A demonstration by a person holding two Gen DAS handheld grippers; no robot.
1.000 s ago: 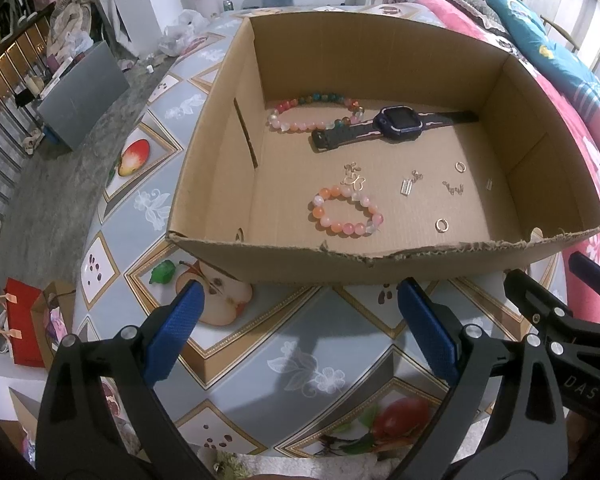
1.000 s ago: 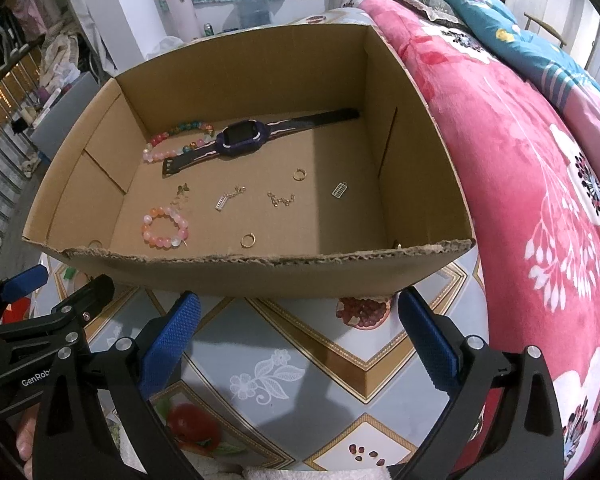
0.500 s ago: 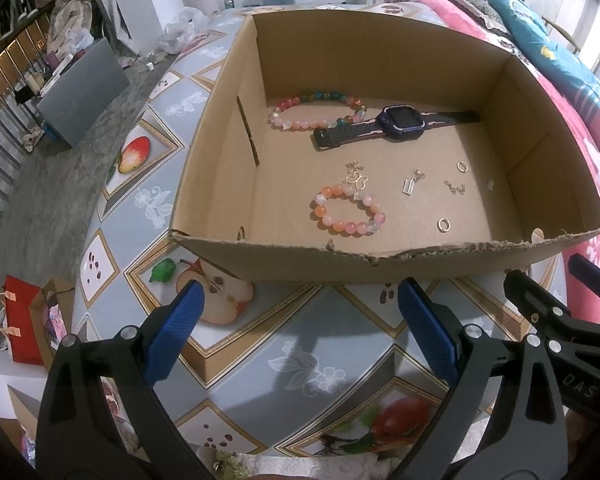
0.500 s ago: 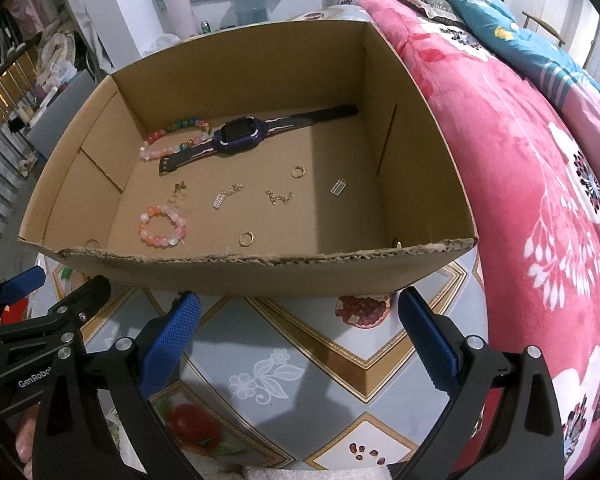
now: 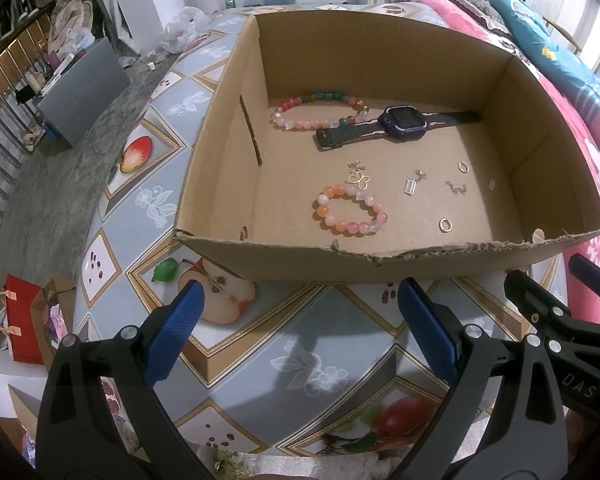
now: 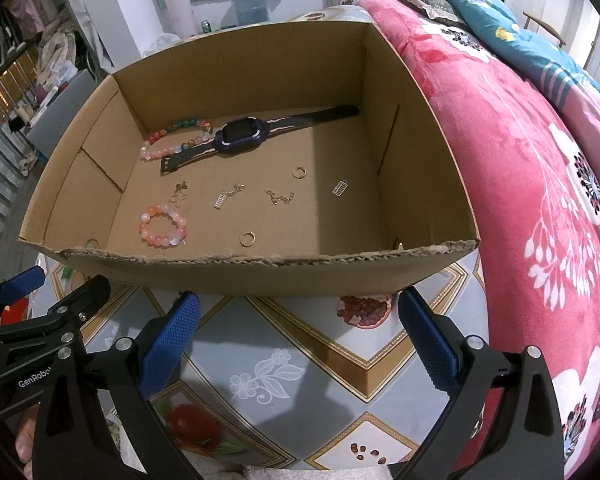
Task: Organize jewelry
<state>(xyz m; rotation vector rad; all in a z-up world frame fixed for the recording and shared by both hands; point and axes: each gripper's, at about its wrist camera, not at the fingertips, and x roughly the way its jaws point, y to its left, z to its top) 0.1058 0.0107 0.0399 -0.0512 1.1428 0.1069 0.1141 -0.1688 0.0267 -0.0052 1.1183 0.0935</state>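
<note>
Over the last second nothing in the cardboard box point(image 5: 380, 268) shifts: watch point(image 5: 396, 120) at 12 o'clock, pink bracelet point(image 5: 350, 210) at 7. Left gripper point(image 5: 300, 332) and right gripper point(image 6: 300, 332) stay spread, empty; no sorting progress.

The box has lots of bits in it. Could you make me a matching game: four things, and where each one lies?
Things:
1. watch
2. small bracelet
3. long bead strand
4. silver tag

Places in the box:
A. near front wall, left side
B. alone, nearest the right wall
C. back left corner, under the watch strap's end
D. across the back, strap stretched out

Pairs: 1-D, 2-A, 3-C, 4-B
</note>
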